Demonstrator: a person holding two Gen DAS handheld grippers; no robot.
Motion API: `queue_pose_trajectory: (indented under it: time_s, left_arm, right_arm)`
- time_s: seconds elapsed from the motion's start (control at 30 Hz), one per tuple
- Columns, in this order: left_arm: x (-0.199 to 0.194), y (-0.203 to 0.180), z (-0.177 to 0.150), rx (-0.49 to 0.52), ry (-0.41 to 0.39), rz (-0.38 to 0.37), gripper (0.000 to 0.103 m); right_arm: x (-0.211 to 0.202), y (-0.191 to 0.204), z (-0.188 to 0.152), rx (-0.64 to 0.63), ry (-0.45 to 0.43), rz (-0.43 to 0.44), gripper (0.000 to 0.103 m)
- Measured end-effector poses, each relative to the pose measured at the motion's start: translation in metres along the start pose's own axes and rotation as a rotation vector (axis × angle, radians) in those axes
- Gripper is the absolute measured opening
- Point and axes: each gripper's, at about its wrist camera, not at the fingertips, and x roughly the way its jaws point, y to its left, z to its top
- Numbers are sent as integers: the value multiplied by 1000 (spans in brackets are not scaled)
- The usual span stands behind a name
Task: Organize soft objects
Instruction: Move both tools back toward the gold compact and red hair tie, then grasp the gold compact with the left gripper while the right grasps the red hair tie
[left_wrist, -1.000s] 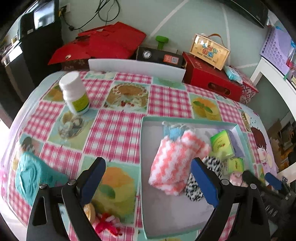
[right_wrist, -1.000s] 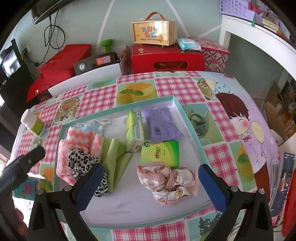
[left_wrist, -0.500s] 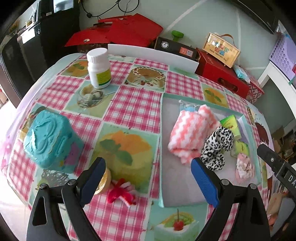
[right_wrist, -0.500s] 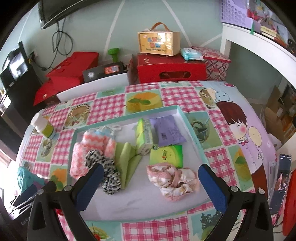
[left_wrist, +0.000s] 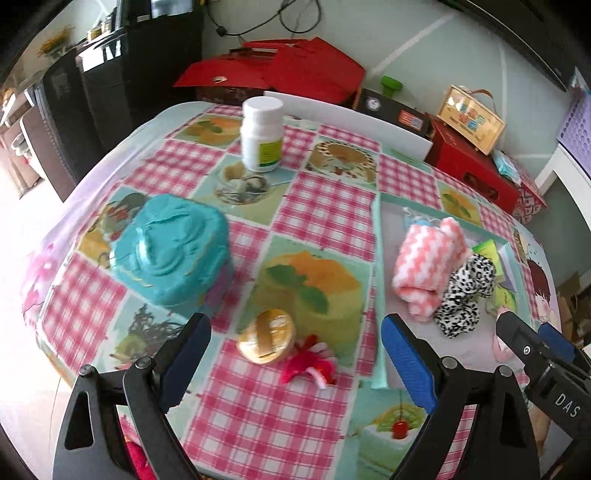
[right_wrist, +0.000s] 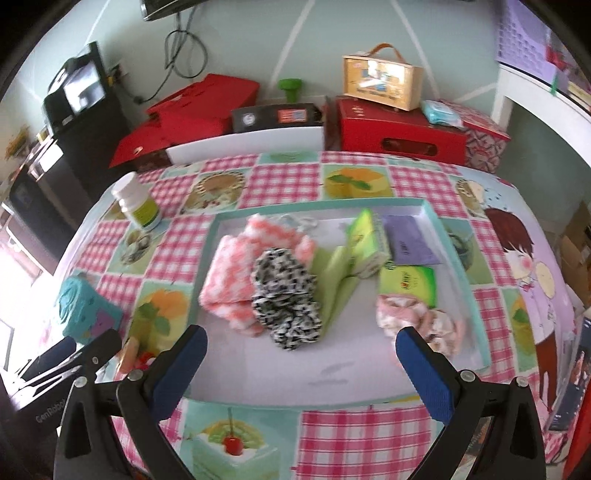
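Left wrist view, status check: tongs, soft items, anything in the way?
Both tongs open, empty. Red soft toy outside tray, under left tongs. Gold tin touching it.

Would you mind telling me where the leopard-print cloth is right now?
The leopard-print cloth lies inside the tray, left of centre in the right wrist view, overlapping the pink striped towel with the green cloth on its right.
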Motion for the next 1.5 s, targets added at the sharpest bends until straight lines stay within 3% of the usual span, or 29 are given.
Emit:
queue_pose_trajectory:
  time_s: [0.2,0.6,1.13,1.37,1.5]
  left_arm:
    - [3,20,-3,-49,10,20,94]
    - [16,52,-12,-180,86,16,93]
    - [50,70,-20,-273,179,-37,92]
    - [62,63,-16,-279,203,-76,79]
    - [64,58,-15,-263,211,-105,78]
  right_arm:
    - [12,17,-4,-44,20,56,103]
    - [25,62,-17,-169,31,245,103]
    - [46,87,-32,-266,79,265,103]
    - [50,89,-33,-278,91,248,103]
    - [51,86,-32,-270,94,242,103]
